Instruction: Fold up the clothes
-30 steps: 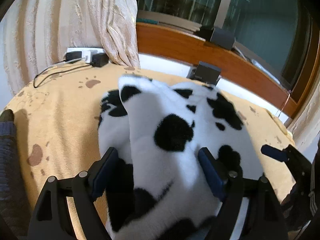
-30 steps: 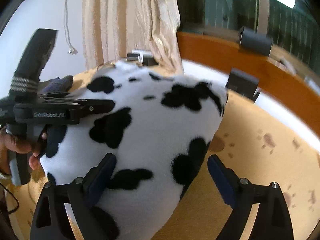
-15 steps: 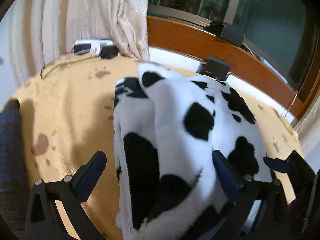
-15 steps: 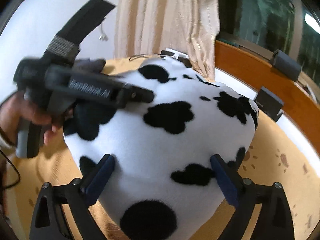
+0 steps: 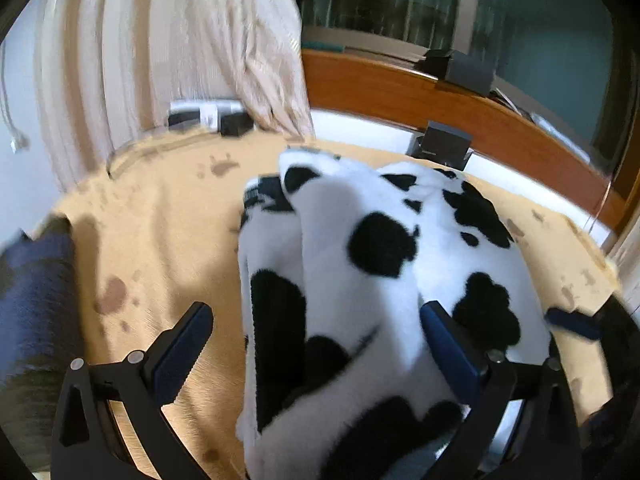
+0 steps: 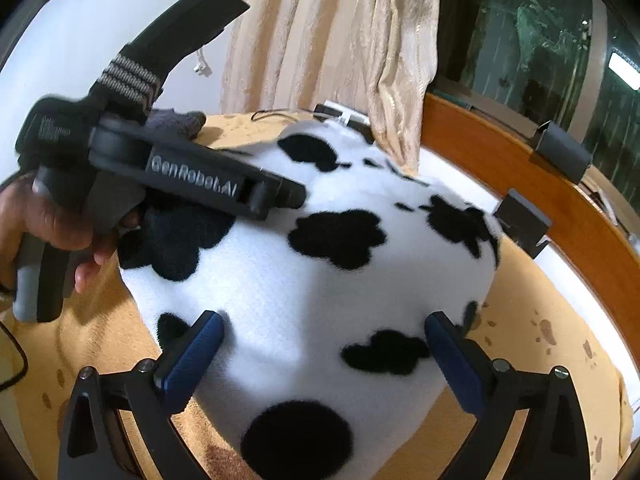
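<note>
Bed with a tan paw-print bedspread, wooden headboard behind, cream curtain at the far corner, dark window above. A dark knit garment sits at the bedspread's left margin in the left wrist view.

Cow-print fleece, white with black patches, lies bundled in a thick mound on the bedspread.

Left gripper: fingers spread wide, jaws have just been opening. Fleece fills most of the gap; the right pad looks to lie against the pile, the left pad stands clear over bare bedspread. Nothing pinched.

Right gripper: fingers likewise wide, jaws have just been opening. The near end of the mound sits between the pads and runs on ahead of them; contact, if any, is only a brush at the pads. A hand steers the left gripper over the mound's far left side.

Judgement: release after a fold, or set-up for a fresh grasp. To do it well, draw both sets of fingers clear without snagging pile, then seek an actual edge or corner at the mound's rim, not the bulk. Pinching only the top layer risks undoing the fold.
</note>
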Demonstrator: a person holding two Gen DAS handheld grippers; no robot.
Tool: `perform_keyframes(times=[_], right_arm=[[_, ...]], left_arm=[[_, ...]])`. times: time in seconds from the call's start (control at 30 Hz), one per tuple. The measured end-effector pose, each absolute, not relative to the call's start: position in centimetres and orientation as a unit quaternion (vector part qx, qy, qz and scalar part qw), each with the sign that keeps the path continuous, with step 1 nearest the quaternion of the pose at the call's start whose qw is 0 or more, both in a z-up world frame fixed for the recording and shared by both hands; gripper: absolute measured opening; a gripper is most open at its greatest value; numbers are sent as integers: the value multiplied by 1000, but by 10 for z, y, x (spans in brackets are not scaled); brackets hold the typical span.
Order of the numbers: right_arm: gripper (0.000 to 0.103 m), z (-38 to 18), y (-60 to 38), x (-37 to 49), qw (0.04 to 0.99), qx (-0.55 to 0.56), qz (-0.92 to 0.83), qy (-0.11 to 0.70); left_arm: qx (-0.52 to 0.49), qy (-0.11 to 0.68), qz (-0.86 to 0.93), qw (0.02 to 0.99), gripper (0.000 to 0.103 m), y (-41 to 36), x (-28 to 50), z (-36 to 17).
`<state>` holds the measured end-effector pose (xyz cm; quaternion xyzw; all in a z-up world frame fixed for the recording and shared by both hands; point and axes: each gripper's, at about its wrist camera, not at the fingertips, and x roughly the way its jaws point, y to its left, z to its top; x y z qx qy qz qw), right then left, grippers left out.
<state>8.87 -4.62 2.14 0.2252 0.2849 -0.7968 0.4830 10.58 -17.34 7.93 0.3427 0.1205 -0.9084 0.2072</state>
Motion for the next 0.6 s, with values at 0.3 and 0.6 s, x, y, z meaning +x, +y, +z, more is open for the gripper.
perform_keyframes(times=[0.3,0.6], right_arm=[[102,52,-7,49,459,254,-831,185],[102,40,25,5,445,320,-834,68]], left_arm=[[325,204,-912,148,103,-202,123,106],[358,440,-815,115,103,-297,111,61]])
